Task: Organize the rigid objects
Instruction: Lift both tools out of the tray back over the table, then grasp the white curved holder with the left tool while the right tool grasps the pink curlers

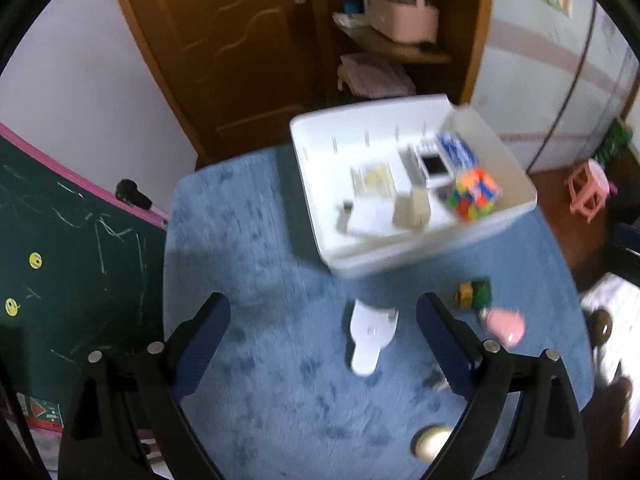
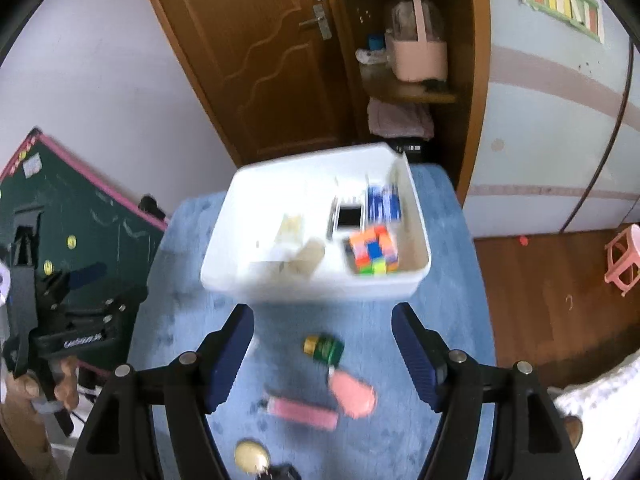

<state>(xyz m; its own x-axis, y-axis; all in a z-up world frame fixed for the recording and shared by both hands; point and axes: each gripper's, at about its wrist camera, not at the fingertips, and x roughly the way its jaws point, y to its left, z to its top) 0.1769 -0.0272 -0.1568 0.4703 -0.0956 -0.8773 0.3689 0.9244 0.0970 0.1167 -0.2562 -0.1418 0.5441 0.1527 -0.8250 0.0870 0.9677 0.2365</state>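
Observation:
A white bin (image 1: 404, 256) (image 2: 320, 294) stands on the blue table (image 1: 260, 360) (image 2: 280, 440). It holds a colourful cube (image 1: 474, 194) (image 2: 374, 254), a blue box (image 2: 383, 202), a small white device and pale boxes. Loose on the table lie a white flat piece (image 1: 370, 334), a green bottle with a gold cap (image 1: 474, 294) (image 2: 325, 349), a pink oval object (image 1: 504, 324) (image 2: 352, 394), a pink stick (image 2: 302, 412) and a gold disc (image 1: 432, 442) (image 2: 251, 456). My left gripper (image 1: 324, 340) is open above the white piece. My right gripper (image 2: 324, 356) is open above the bottle.
A green chalkboard (image 1: 60, 260) leans at the left. A wooden door (image 1: 240, 40) and a shelf with a pink basket (image 2: 418, 56) stand behind the table. A pink stool (image 2: 624, 264) is on the wood floor at right. The left gripper body (image 2: 68, 328) shows at left.

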